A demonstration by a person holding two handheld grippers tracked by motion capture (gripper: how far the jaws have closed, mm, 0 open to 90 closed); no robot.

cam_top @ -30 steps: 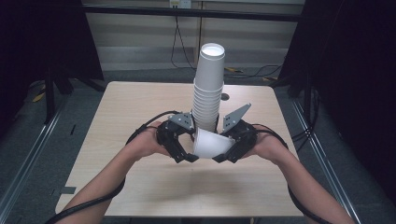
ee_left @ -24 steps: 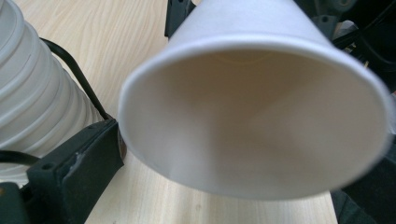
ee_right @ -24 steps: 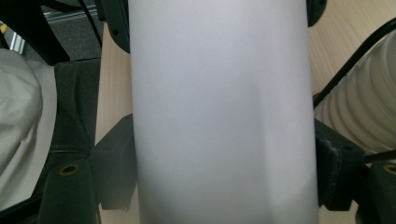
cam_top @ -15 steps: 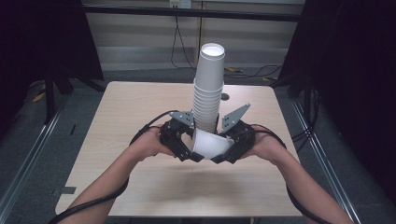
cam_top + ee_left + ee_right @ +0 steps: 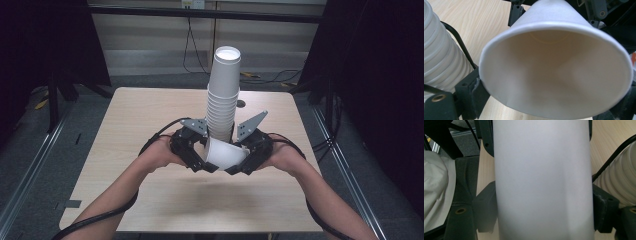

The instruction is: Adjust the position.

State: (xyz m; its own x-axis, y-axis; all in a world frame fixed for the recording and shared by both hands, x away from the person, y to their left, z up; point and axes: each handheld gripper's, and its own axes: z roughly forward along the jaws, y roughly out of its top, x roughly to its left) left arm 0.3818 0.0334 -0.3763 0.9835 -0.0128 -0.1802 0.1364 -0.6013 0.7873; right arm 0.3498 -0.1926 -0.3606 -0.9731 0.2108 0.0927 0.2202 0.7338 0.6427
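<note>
Paper cup [image 5: 223, 153] on its side between grippers, 6 o'clock of cup stack [image 5: 223, 95]. Right gripper [image 5: 239, 164] clamps cup wall. Left gripper [image 5: 205, 161] jaws just closing at rim, contact unclear. Light, thin, crushable: grip gently, near stiffer rolled rim.

Black grippers [image 5: 197, 152], grey triangular plates, black cables.
</note>
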